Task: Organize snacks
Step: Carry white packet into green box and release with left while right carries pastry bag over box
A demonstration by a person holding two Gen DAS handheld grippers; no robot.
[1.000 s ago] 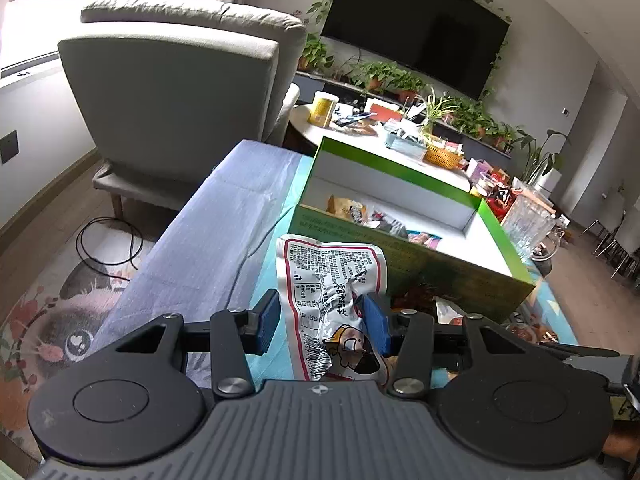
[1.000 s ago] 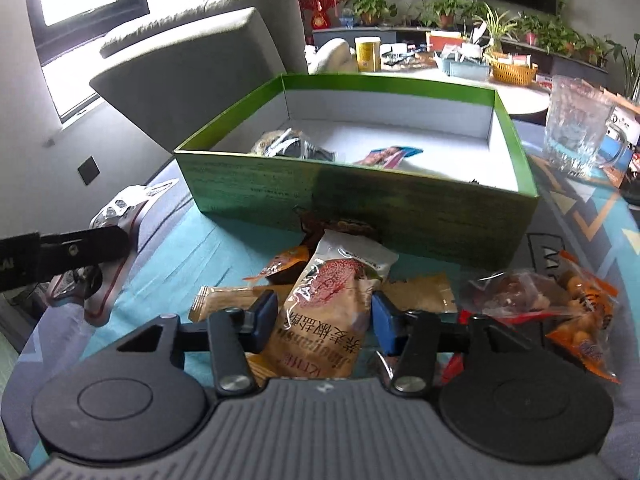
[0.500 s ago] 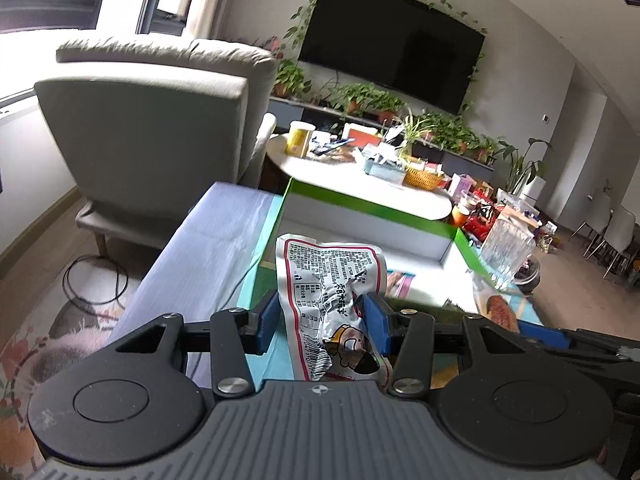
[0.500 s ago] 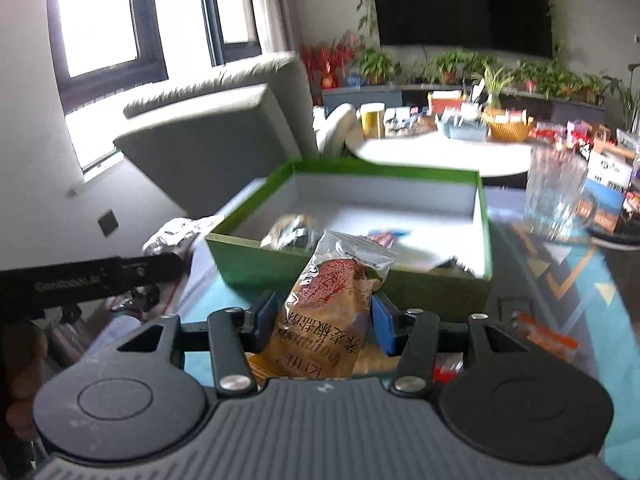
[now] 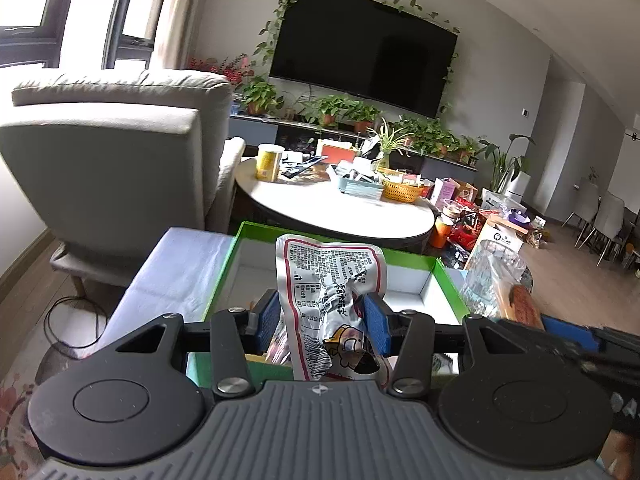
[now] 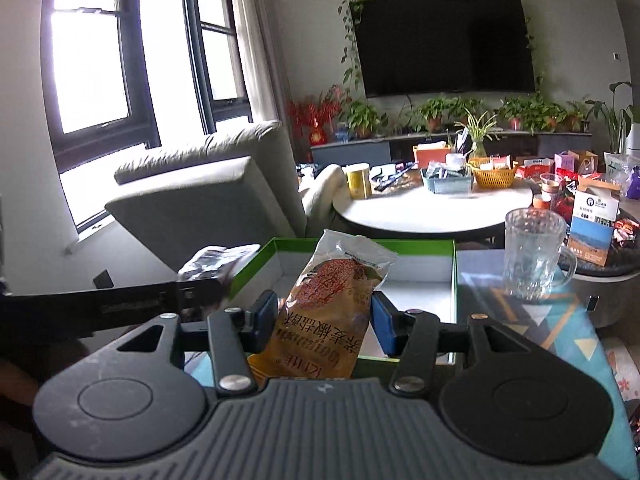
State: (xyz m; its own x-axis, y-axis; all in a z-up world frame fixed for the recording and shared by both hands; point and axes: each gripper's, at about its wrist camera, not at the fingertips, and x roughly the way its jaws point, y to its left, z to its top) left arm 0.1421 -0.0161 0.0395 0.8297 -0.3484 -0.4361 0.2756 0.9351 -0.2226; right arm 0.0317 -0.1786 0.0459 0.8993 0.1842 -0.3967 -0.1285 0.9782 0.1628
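Left gripper (image 5: 324, 318): your blue pads are clamped on a silver snack packet (image 5: 332, 288), which stands upright, printed back facing the camera.
Right gripper (image 6: 325, 320): you're pinching an orange snack packet (image 6: 332, 300), clear top end up (text reads upside down).
Packets: both held above the near edge of the green box (image 6: 454, 276).
Green box: open, white inside, sits on the blue patterned cloth (image 6: 560, 320).
Glass mug (image 6: 534, 252): right of the box on that cloth.
Beyond: round white table (image 5: 340, 208), grey armchair (image 5: 120, 152), wall TV (image 5: 360, 56).
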